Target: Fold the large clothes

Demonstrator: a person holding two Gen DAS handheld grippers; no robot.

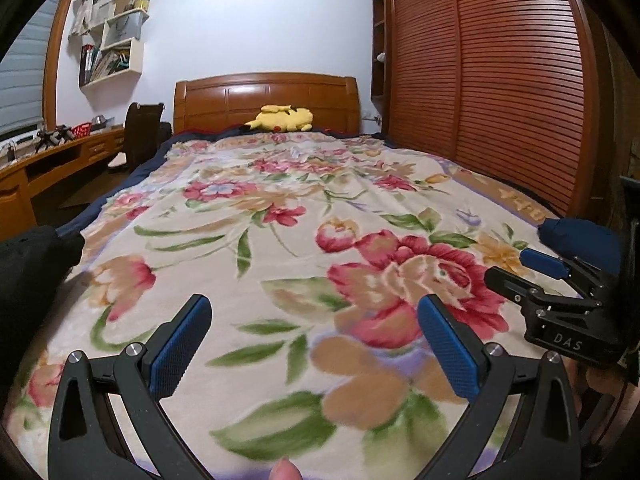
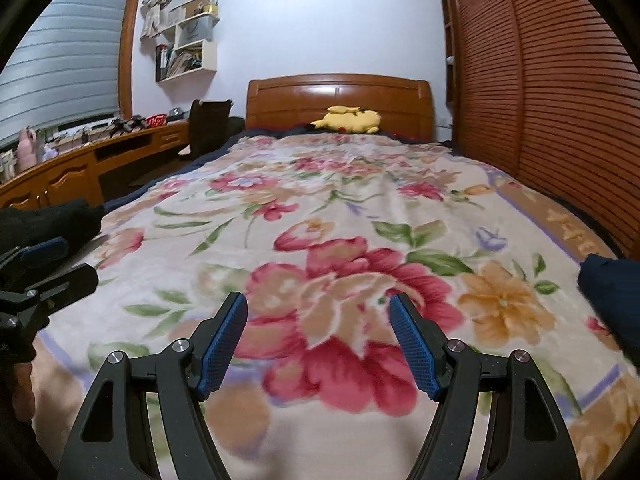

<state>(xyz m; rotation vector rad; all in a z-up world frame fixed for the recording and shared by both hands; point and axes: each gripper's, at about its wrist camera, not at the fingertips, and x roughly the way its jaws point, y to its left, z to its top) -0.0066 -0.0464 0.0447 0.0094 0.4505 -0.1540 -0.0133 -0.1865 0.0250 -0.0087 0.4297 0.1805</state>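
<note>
Floral fleece — a cream blanket [image 1: 280, 208] with red, peach and green blooms — covers the bed up to the wooden headboard [image 1: 266, 100]. We note the left gripper [image 1: 316, 344] above it, blue pads spread wide, nothing between them. The right gripper [image 2: 318, 344] is likewise released and empty. A black garment [image 1: 36, 264] lies bunched at the blanket's left edge; a navy garment [image 2: 612, 292] sits at the right edge. A yellow plush toy [image 1: 280, 119] rests against the headboard — well apart from both grippers.
</note>
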